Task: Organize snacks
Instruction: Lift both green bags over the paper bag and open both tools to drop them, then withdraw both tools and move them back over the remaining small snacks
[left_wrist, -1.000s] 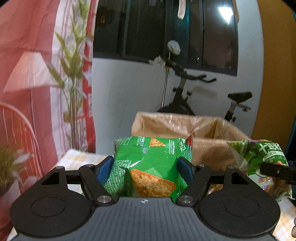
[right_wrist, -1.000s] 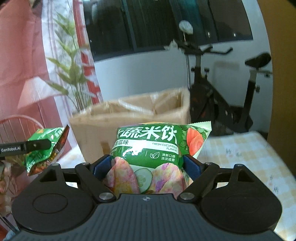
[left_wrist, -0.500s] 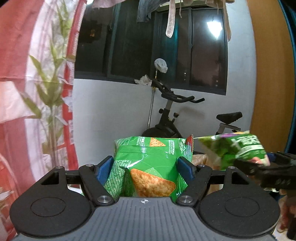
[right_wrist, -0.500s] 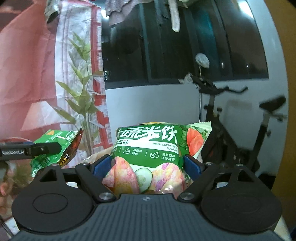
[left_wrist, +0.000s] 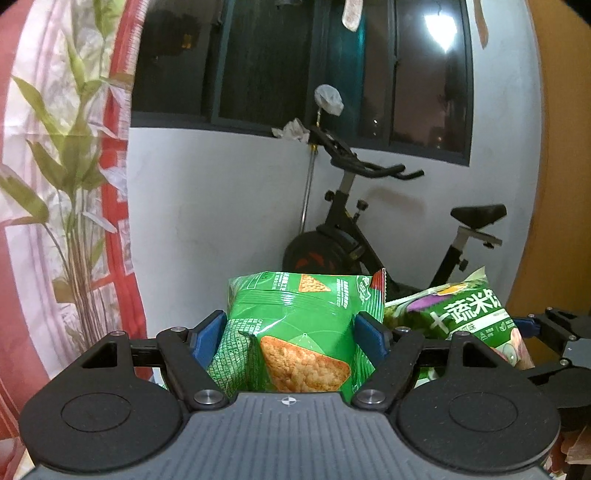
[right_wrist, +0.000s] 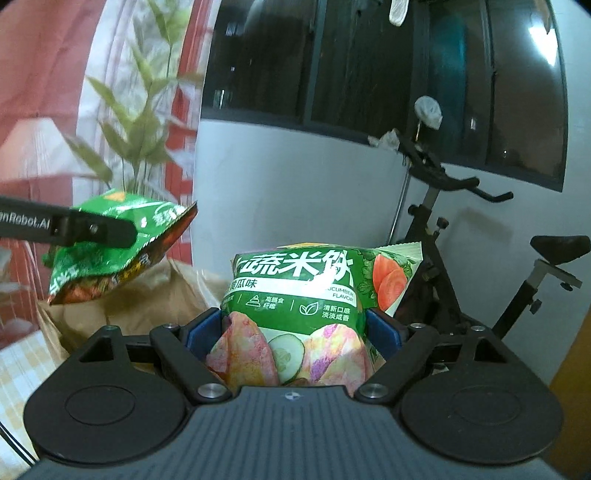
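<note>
- The left gripper (left_wrist: 295, 332) is clamping a green bag of triangular corn crisps (left_wrist: 301, 332), its blue pads (left_wrist: 207, 334) pressing into the bag's two sides; the bag is hanging in the air, clear of any surface.
- The right gripper (right_wrist: 293, 332) is clamping a cucumber-flavour vegetable rice cracker bag (right_wrist: 295, 314) the same way, blue pads dug into its flanks, and this bag is also being carried aloft.
- In the left wrist view the rice cracker bag (left_wrist: 465, 314) is showing just beside the crisps bag, to its right, so the two are travelling side by side.
- A brown paper bag (right_wrist: 147, 299) with an open, crumpled mouth is standing below and behind the carried crisps (right_wrist: 118, 243) in the right wrist view, beside a checked tablecloth (right_wrist: 22, 365); I am judging it the likely destination.
- Progress, as I read it: both snacks are picked up and in transit, and neither is being set down yet. Lowering them into place and letting go is remaining.
- Whether other snacks are already stored, I cannot tell; the paper bag's inside is hidden.
</note>
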